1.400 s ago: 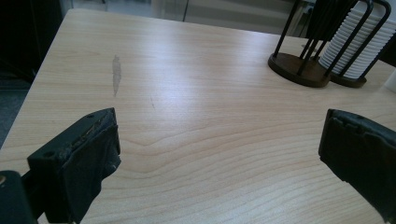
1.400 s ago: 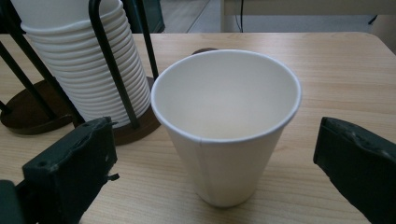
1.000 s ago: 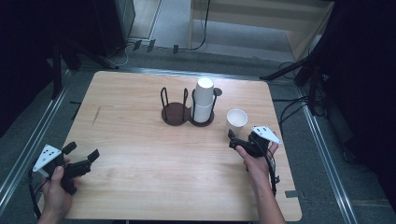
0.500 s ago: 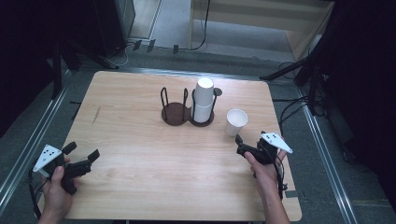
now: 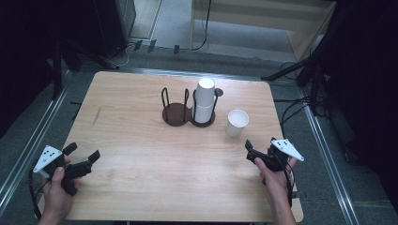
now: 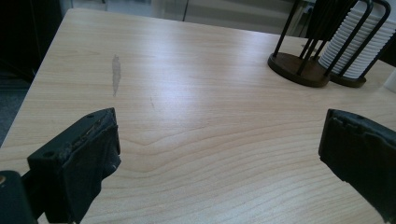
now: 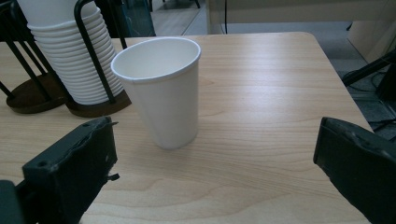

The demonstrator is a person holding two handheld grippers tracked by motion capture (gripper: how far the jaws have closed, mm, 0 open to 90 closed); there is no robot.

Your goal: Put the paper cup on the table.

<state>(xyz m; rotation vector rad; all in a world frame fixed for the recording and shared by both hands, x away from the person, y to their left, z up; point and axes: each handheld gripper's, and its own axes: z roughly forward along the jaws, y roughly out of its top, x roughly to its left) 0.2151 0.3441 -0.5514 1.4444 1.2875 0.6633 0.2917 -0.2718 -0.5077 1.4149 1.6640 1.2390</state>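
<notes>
While my right gripper [image 5: 254, 153] gapes wide near the paper cup [image 5: 237, 122], nothing sits between its jaws. My left gripper [image 5: 84, 158] is wide open too, over bare table [image 5: 141, 154].

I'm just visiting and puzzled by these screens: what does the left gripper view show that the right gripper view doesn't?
The left gripper view alone has the grey scuff mark on the wood and the table's left edge. The right gripper view alone has the single upright paper cup standing apart from the rack, plus the table's right edge. Both share the wooden table, the dark wire cup holder with its stack of white cups, and a pair of black fingers spread wide, holding nothing.
</notes>
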